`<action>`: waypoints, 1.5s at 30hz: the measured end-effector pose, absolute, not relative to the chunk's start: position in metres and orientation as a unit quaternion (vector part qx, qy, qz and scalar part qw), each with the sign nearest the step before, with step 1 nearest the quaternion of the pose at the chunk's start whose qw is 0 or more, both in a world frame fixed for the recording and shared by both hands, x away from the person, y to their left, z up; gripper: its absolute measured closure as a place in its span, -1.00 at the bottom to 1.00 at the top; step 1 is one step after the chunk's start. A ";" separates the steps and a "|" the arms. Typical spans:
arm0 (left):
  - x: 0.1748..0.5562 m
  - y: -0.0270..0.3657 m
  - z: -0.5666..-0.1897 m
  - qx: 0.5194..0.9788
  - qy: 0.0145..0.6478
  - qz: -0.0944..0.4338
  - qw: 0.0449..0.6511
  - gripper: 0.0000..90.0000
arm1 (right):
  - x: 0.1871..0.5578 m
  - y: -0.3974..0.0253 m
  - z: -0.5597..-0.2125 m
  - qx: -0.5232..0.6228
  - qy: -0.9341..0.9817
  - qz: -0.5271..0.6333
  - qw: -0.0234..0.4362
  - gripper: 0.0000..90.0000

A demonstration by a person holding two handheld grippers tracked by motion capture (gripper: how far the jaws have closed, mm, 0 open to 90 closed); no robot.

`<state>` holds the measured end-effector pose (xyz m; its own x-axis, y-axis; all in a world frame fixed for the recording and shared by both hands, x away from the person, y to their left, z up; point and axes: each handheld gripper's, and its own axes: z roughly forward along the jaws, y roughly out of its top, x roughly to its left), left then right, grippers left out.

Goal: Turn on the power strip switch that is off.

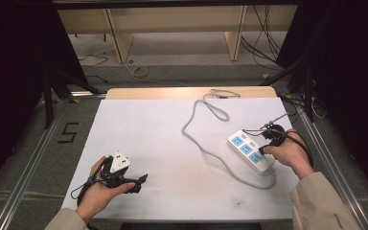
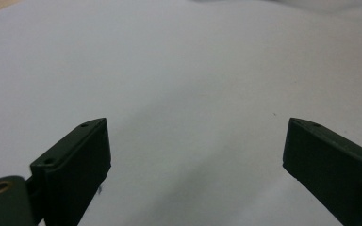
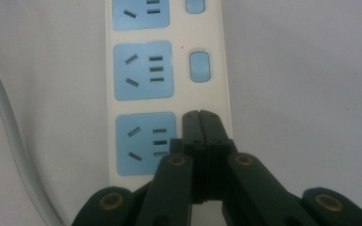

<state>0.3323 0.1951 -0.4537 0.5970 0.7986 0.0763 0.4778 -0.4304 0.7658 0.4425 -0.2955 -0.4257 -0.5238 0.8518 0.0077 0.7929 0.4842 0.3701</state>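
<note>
Right tool — jaws closed, empty — is pressing the power strip's lower-frame switch; strip running upward; left tool wide.

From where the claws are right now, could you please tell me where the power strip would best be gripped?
Grip the power strip across its narrow width, near the end closest to the person, coming down from above. Its long flat body lies on the white table, so only the two long sides offer parallel faces. The right claw, shut over that end, would need to open first; the grey cable trails away.
</note>
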 end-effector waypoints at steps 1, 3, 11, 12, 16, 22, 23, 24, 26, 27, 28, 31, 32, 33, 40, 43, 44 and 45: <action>0.332 0.195 -0.454 0.816 0.391 0.221 0.363 -0.82 | 0.443 -0.295 -0.426 0.480 0.857 0.166 0.089 1.00; 0.332 0.195 -0.454 0.816 0.392 0.221 0.364 -0.82 | 0.443 -0.295 -0.426 0.481 0.856 0.168 0.090 1.00; 0.332 0.195 -0.454 0.816 0.392 0.221 0.364 -0.82 | 0.444 -0.294 -0.426 0.479 0.856 0.170 0.092 1.00; 0.332 0.195 -0.454 0.816 0.392 0.220 0.364 -0.82 | 0.444 -0.293 -0.425 0.479 0.856 0.170 0.094 1.00; 0.332 0.195 -0.454 0.816 0.392 0.220 0.364 -0.82 | 0.444 -0.294 -0.425 0.479 0.856 0.164 0.098 1.00; 0.332 0.195 -0.454 0.816 0.392 0.220 0.364 -0.82 | 0.445 -0.293 -0.425 0.479 0.857 0.161 0.098 1.00; 0.332 0.195 -0.454 0.816 0.392 0.220 0.364 -0.82 | 0.445 -0.293 -0.425 0.479 0.858 0.159 0.099 1.00; 0.332 0.195 -0.454 0.816 0.392 0.220 0.364 -0.82 | 0.445 -0.293 -0.425 0.479 0.858 0.159 0.099 1.00; 0.332 0.195 -0.454 0.816 0.392 0.220 0.364 -0.82 | 0.445 -0.293 -0.426 0.479 0.858 0.158 0.098 1.00; 0.332 0.195 -0.454 0.815 0.392 0.220 0.365 -0.82 | 0.445 -0.293 -0.426 0.481 0.857 0.157 0.096 1.00; 0.332 0.195 -0.454 0.815 0.392 0.220 0.365 -0.82 | 0.445 -0.293 -0.426 0.481 0.857 0.157 0.096 1.00; 0.332 0.195 -0.454 0.816 0.392 0.220 0.364 -0.82 | 0.445 -0.293 -0.427 0.480 0.858 0.156 0.098 1.00; 0.332 0.195 -0.454 0.816 0.392 0.220 0.364 -0.82 | 0.445 -0.292 -0.427 0.480 0.858 0.155 0.100 1.00; 0.332 0.195 -0.454 0.816 0.392 0.220 0.364 -0.82 | 0.445 -0.292 -0.427 0.480 0.858 0.155 0.100 1.00; 0.332 0.195 -0.454 0.816 0.392 0.220 0.364 -0.82 | 0.446 -0.292 -0.428 0.483 0.856 0.154 0.096 1.00; 0.332 0.194 -0.454 0.816 0.393 0.219 0.364 -0.82 | 0.446 -0.293 -0.428 0.486 0.855 0.156 0.095 1.00; 0.332 0.194 -0.454 0.816 0.393 0.219 0.364 -0.82 | 0.446 -0.293 -0.428 0.488 0.854 0.154 0.094 1.00; 0.332 0.194 -0.454 0.816 0.392 0.220 0.364 -0.82 | 0.446 -0.293 -0.428 0.489 0.854 0.154 0.093 1.00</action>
